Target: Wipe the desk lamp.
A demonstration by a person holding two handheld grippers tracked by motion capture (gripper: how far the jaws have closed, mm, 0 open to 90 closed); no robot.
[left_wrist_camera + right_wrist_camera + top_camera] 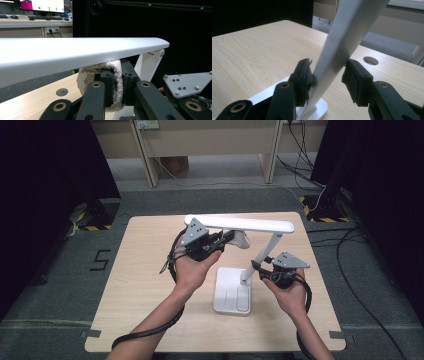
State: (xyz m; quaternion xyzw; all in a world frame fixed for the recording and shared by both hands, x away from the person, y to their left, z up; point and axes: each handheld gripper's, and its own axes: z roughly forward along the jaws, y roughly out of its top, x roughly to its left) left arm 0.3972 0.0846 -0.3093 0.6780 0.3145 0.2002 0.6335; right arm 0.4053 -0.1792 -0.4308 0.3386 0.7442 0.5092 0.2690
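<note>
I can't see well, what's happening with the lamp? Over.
Left gripper shut on cloth under lamp head. Right gripper around lamp arm, one pad touching.

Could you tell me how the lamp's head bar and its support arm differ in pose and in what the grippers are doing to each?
The head bar lies level above the table; the support arm slants up from the base. The left gripper presses a cloth up under the head bar; the right gripper straddles the support arm, one jaw touching it, the other apart. The head bar looks wide and flat, the support arm narrower. Both are white.
</note>
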